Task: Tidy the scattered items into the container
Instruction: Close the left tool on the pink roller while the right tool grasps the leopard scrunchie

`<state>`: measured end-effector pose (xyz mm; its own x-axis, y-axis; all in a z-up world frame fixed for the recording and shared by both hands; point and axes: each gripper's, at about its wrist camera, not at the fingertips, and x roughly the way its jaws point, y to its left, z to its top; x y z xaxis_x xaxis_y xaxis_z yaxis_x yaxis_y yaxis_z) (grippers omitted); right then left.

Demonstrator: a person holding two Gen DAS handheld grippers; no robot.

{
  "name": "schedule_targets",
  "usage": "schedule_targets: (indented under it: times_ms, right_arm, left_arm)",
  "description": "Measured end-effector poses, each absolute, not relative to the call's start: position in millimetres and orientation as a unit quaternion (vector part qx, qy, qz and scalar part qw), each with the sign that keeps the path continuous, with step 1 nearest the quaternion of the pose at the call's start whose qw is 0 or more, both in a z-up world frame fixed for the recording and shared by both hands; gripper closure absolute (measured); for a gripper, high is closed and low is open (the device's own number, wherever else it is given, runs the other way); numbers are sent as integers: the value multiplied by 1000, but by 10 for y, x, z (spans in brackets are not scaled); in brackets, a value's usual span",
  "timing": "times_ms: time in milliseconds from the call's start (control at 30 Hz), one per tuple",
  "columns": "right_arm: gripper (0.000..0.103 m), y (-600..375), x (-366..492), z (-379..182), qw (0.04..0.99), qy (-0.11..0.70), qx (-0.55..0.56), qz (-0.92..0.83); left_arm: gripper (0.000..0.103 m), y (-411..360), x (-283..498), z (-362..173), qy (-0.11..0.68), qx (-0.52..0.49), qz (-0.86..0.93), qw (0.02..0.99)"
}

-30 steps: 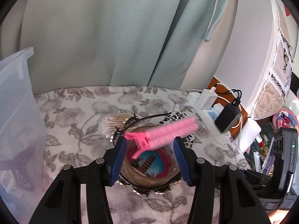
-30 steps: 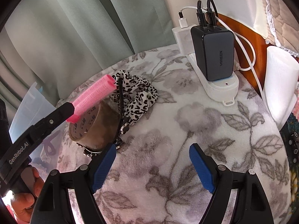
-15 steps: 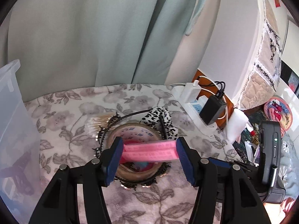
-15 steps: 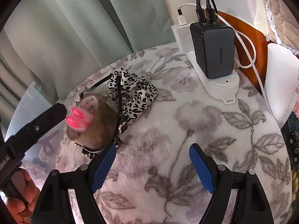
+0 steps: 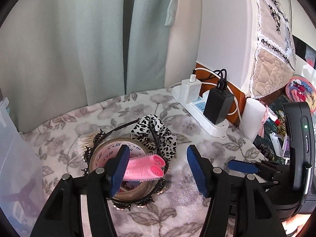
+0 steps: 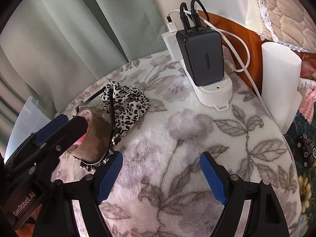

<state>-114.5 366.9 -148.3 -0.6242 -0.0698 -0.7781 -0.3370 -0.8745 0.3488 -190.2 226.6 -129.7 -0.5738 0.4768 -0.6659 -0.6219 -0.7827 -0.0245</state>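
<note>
Plastic bin: clear, at the left edge near 9 o'clock of the left wrist view, standing on the flowered cloth; a dark shape shows dimly through its wall.
Cotton swabs: a small bundle at 10 o'clock of the tape roll, partly hidden behind the headband.
Tape roll: brown, lying flat on the cloth, ringed by a black beaded headband.
Pink curler: lies across the top of the tape roll, its round ends pointing toward 3 o'clock; the left finger's pad overlaps its other end.
Left gripper: jaws wide apart, gripping nothing; the curler sits against the left pad only.
Leopard scrunchie: at 1 o'clock of the tape roll, touching it, with the headband's thin arm crossing it.
Right gripper: jaws spread wide over bare cloth, empty.
Power strip: at 1 o'clock in the right wrist view, carrying a black charger and a white one.
</note>
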Motion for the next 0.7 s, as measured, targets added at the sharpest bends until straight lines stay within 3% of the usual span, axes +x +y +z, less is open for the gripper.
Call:
schedule_targets:
  times_ms: [500, 667, 700]
  right_arm:
    - [20, 3848, -1074, -1543, 95, 251, -423, 865]
    - [20, 3807, -1161, -1541, 86, 255, -420, 867]
    - [20, 3782, -1219, -1545, 84, 255, -419, 867]
  left_arm:
    - [42, 2320, -1925, -1448, 143, -327, 899, 255]
    - [68, 2219, -1969, -1373, 113, -322, 904, 257]
    - [69, 2196, -1977, -1344, 108, -319, 907, 253]
